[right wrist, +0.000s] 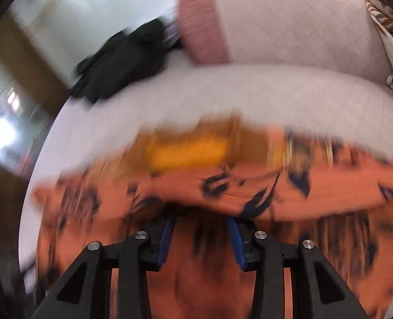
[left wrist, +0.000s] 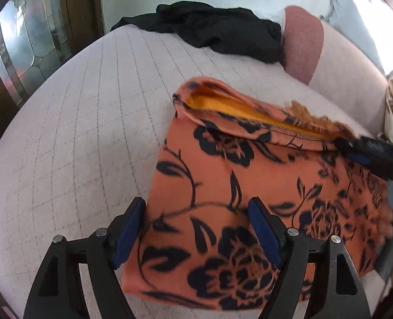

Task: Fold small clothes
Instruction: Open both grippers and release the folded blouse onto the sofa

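An orange garment with a dark flower print (left wrist: pixel 223 175) lies folded on a pale quilted bed (left wrist: pixel 76 133). Its yellow lining shows along the far fold. My left gripper (left wrist: pixel 197 212) hovers open over the garment's near left part, one finger off the cloth edge and one above the print, with nothing between the pads. My right gripper (left wrist: pixel 374 156) reaches in at the garment's far right edge. In the blurred right wrist view, the right gripper (right wrist: pixel 200 218) has its blue pads apart, and a fold of the garment (right wrist: pixel 329 191) drapes across the fingertips and hides them.
A crumpled black garment (left wrist: pixel 215 32) lies at the bed's far side, beside a pink pillow (left wrist: pixel 302 42) and a pale quilted cushion (right wrist: pixel 302 21). A glazed wooden door (left wrist: pixel 18 53) stands at the left. Patterned cloth (right wrist: pixel 387 26) sits at the far right.
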Demonstrator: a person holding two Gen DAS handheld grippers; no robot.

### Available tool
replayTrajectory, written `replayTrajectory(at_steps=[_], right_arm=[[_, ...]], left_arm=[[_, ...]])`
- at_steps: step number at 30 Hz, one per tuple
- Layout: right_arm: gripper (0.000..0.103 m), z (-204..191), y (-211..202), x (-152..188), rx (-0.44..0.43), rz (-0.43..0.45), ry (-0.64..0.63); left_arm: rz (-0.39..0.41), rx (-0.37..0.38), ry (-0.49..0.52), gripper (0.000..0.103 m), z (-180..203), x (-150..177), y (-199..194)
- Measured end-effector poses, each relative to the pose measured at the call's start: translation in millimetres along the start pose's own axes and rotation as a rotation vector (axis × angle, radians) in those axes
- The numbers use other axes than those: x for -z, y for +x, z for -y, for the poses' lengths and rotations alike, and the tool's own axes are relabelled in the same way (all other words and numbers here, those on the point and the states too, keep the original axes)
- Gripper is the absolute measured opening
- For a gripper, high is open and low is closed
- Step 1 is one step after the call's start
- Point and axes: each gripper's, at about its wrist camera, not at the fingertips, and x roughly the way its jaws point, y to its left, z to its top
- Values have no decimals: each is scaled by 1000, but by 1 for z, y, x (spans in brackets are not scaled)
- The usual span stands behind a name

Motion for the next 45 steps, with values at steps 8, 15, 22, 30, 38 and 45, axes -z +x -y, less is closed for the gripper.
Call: replayTrajectory(at_steps=[8, 15, 22, 30, 38, 45], right_arm=[[41, 53, -53, -32, 33, 228, 152], [40, 134, -55, 20, 267, 59, 213], [41, 38, -71, 0, 98, 116, 31], [43, -82, 40, -15, 41, -65, -91], [48, -83, -41, 3, 9, 110, -132], [55, -49, -144, 63, 84, 190, -160]], left_arm=[[38, -34, -56, 79, -23, -11, -16], [-42, -100, -49, 80, -29, 13, -4], [-37, -72, -81, 82, -48, 13, -21], [39, -99, -26, 82, -66, 5, -39], [236, -104, 29, 82, -48, -5, -79], [329, -64, 53, 82, -24, 3, -107]])
